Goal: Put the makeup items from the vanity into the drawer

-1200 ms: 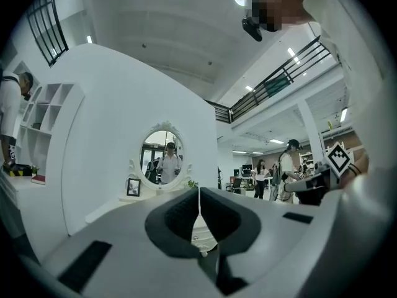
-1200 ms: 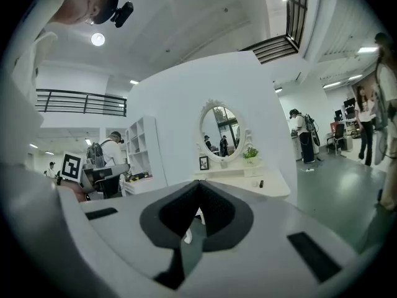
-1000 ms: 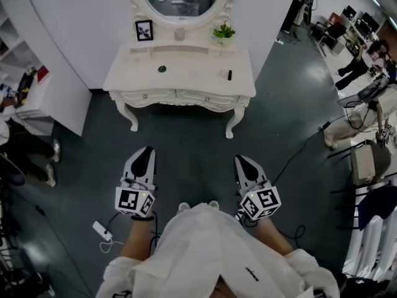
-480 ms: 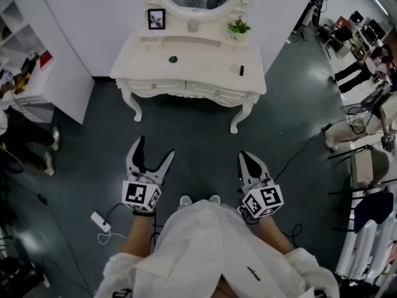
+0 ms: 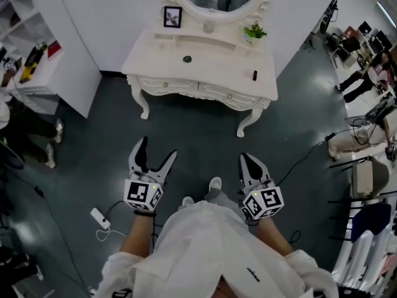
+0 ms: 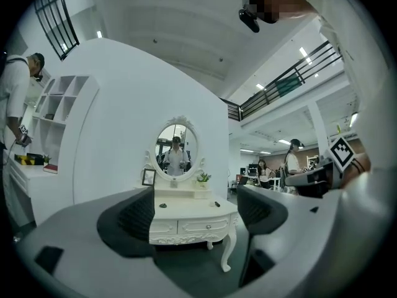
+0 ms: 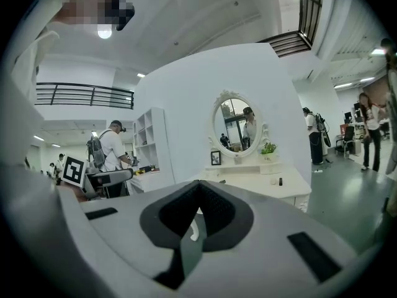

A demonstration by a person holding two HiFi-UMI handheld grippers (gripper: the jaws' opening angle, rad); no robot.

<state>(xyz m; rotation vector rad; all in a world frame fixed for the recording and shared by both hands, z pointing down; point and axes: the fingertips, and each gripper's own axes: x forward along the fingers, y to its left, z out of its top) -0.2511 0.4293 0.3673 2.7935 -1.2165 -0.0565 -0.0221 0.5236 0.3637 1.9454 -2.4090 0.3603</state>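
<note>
A white vanity (image 5: 167,59) with an oval mirror stands ahead across the dark floor, its two front drawers (image 5: 200,88) closed. On its top lie a small dark round item (image 5: 187,59) and a dark upright tube (image 5: 254,75). My left gripper (image 5: 155,154) is held over the floor well short of the vanity; its jaws have just been opening and stand open with nothing between them. My right gripper (image 5: 246,161) is beside it, shut and empty. The left gripper view shows the vanity (image 6: 186,213) between the spread jaws.
A picture frame (image 5: 172,17), a small jar (image 5: 208,27) and a potted plant (image 5: 253,32) sit on the vanity's rear shelf. A white shelf unit (image 5: 37,61) stands left. A power strip (image 5: 100,218) and cables lie on the floor. People and desks are at the right.
The left gripper's jaws went from shut to wide open. The person stepped forward, and the vanity shifted right in the head view. The right gripper stayed shut.
</note>
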